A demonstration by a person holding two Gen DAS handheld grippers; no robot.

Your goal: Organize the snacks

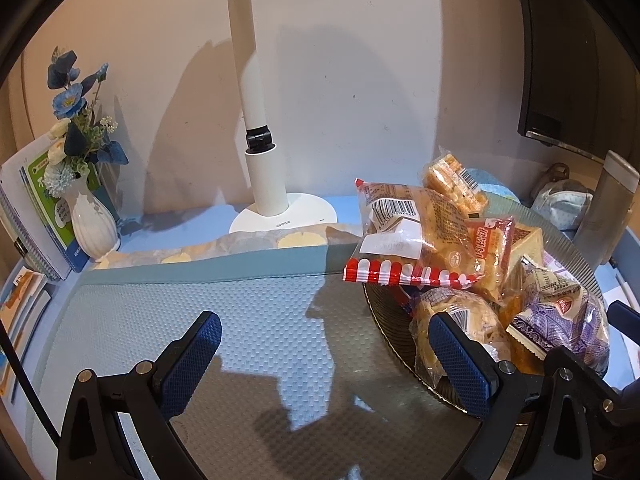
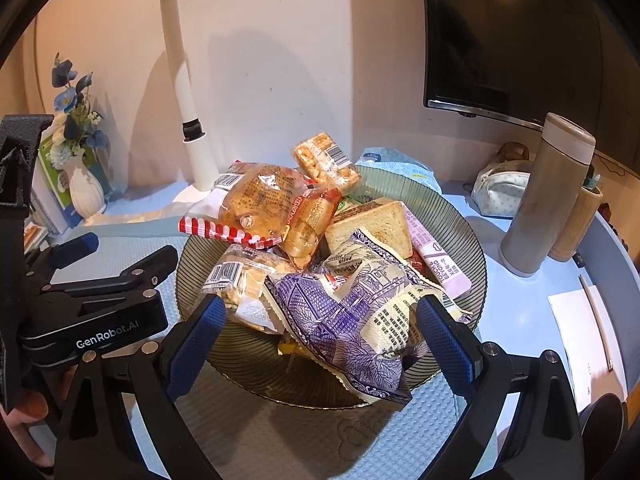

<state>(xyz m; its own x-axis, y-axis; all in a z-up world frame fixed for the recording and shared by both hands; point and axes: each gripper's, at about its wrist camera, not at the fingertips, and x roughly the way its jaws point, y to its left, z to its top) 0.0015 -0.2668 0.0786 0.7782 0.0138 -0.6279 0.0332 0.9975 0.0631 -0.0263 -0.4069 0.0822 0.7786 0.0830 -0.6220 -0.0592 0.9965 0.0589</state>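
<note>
Your table (image 1: 168, 320) wears a blue textured mat and backs onto a plain wall, so the far edge is a hard stop. At the far left a white vase (image 1: 93, 222) of blue flowers stands in front of propped books, out of the working lane. Next comes the white lamp (image 1: 266, 176), its base planted near the wall. Your left claw (image 1: 320, 364) hovers low over bare mat, spread wide and holding nothing; the open stretch ahead of it is your best room for laying things out.

Moving right, the ribbed glass plate (image 2: 464, 232) carries the heaped snacks, which reads as the gathering spot. The red-striped bag (image 2: 256, 208) tops the pile and overhangs the left rim, so it may slide if nudged. Your right claw (image 2: 322, 344) is spread around the purple packet (image 2: 352, 316), which sags over the near rim, not yet pinching it. Further right, a thermos (image 2: 546, 196) stands close to the plate, so keep swings tight there.
</note>
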